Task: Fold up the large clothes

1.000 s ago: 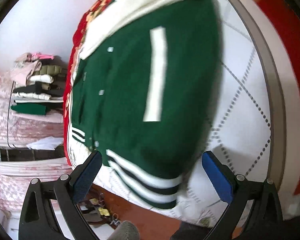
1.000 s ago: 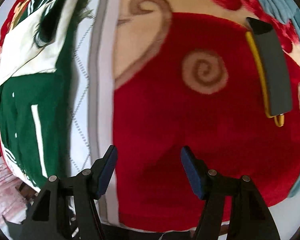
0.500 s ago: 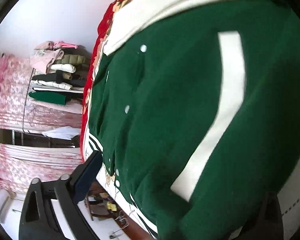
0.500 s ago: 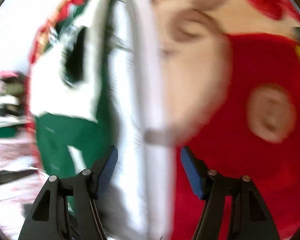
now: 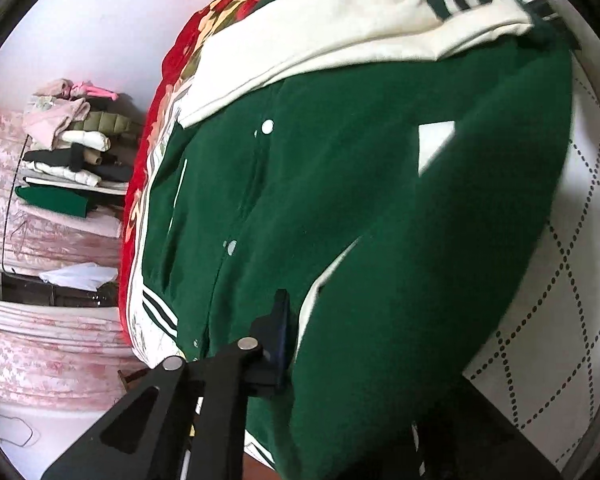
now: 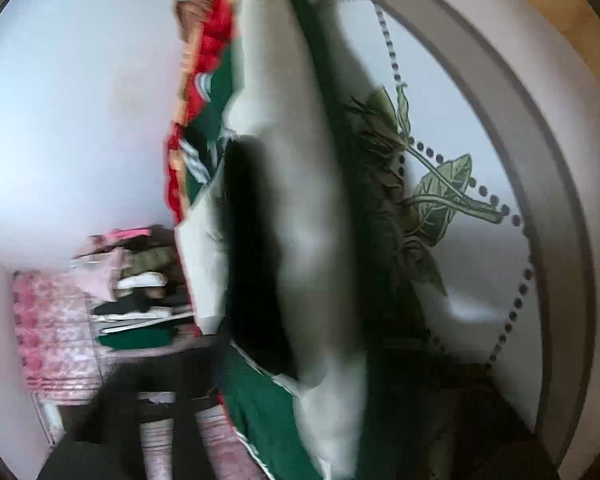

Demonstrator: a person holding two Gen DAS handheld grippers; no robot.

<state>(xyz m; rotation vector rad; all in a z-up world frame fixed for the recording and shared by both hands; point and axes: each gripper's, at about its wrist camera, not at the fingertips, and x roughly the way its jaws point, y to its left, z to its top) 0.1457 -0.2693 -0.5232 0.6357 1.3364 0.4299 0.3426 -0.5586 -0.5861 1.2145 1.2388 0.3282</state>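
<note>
A green varsity jacket [image 5: 340, 208] with cream sleeves and striped cuffs lies on a white quilted sheet [image 5: 572, 288]. In the left wrist view my left gripper [image 5: 300, 344] is shut on the jacket's lower edge; one blue-padded finger [image 5: 280, 332] shows and the other is hidden under green cloth. In the blurred right wrist view the jacket's cream hood [image 6: 300, 208] with its dark opening fills the middle, very close. The right gripper's fingers are hidden behind the cloth.
A red patterned blanket [image 5: 148, 168] lies under the sheet at the bed's far edge. A pile of folded clothes [image 5: 68, 152] sits on a pink surface by the wall. The sheet has a leaf print [image 6: 440, 196] and grey border [image 6: 540, 184].
The left gripper moved onto the jacket's lower edge and closed on it. The right gripper swung left from the red blanket to the jacket's hood, which now covers its fingers.
</note>
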